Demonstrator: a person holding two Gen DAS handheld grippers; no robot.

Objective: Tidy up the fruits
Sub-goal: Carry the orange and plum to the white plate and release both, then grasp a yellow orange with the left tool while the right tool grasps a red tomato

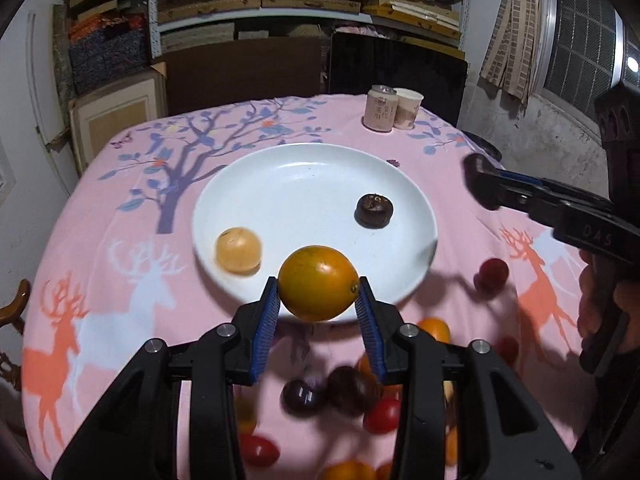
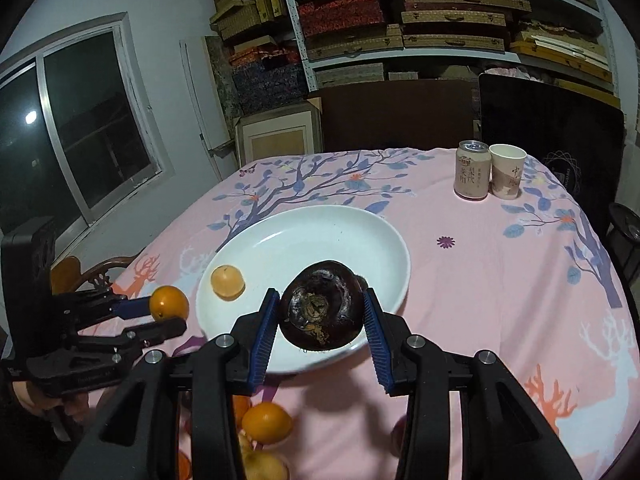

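While the left gripper (image 1: 318, 298) fills the lower middle of its own view, its ribbed blue pads (image 1: 267, 328) press on either side of a smooth, glossy orange fruit (image 1: 318, 283), round with a small dark navel at one end; the jaws stand only as far apart as the fruit is wide. Behind it, in the centre of that frame, lies a shallow white plate (image 1: 312, 176) of glazed ceramic, round and slightly dished. Two things rest on it: a pale yellow, matte ball of fruit (image 1: 238, 250) near the left rim and a squat, dark brown fruit (image 1: 375, 210) with a rough crown toward the right.

Seen from the right wrist, the right gripper (image 2: 322, 312) clamps its blue pads on a dark brown, wrinkled fruit (image 2: 322, 310) with a dry tan stem scar facing the lens, held in front of the plate's near rim (image 2: 384, 240). Its jaws are narrowed to that fruit's width.

Loose fruits blur at the bottom of the left wrist view: red glossy ones (image 1: 258, 450), dark purple ones (image 1: 302, 396) and more orange ones (image 1: 434, 330) on the pink tablecloth (image 1: 120, 280), soft cotton printed with deer and blue-leaved trees. At the upper right of the table stand a cylindrical metal can (image 1: 380, 108) and a paper cup (image 1: 407, 108), touching.
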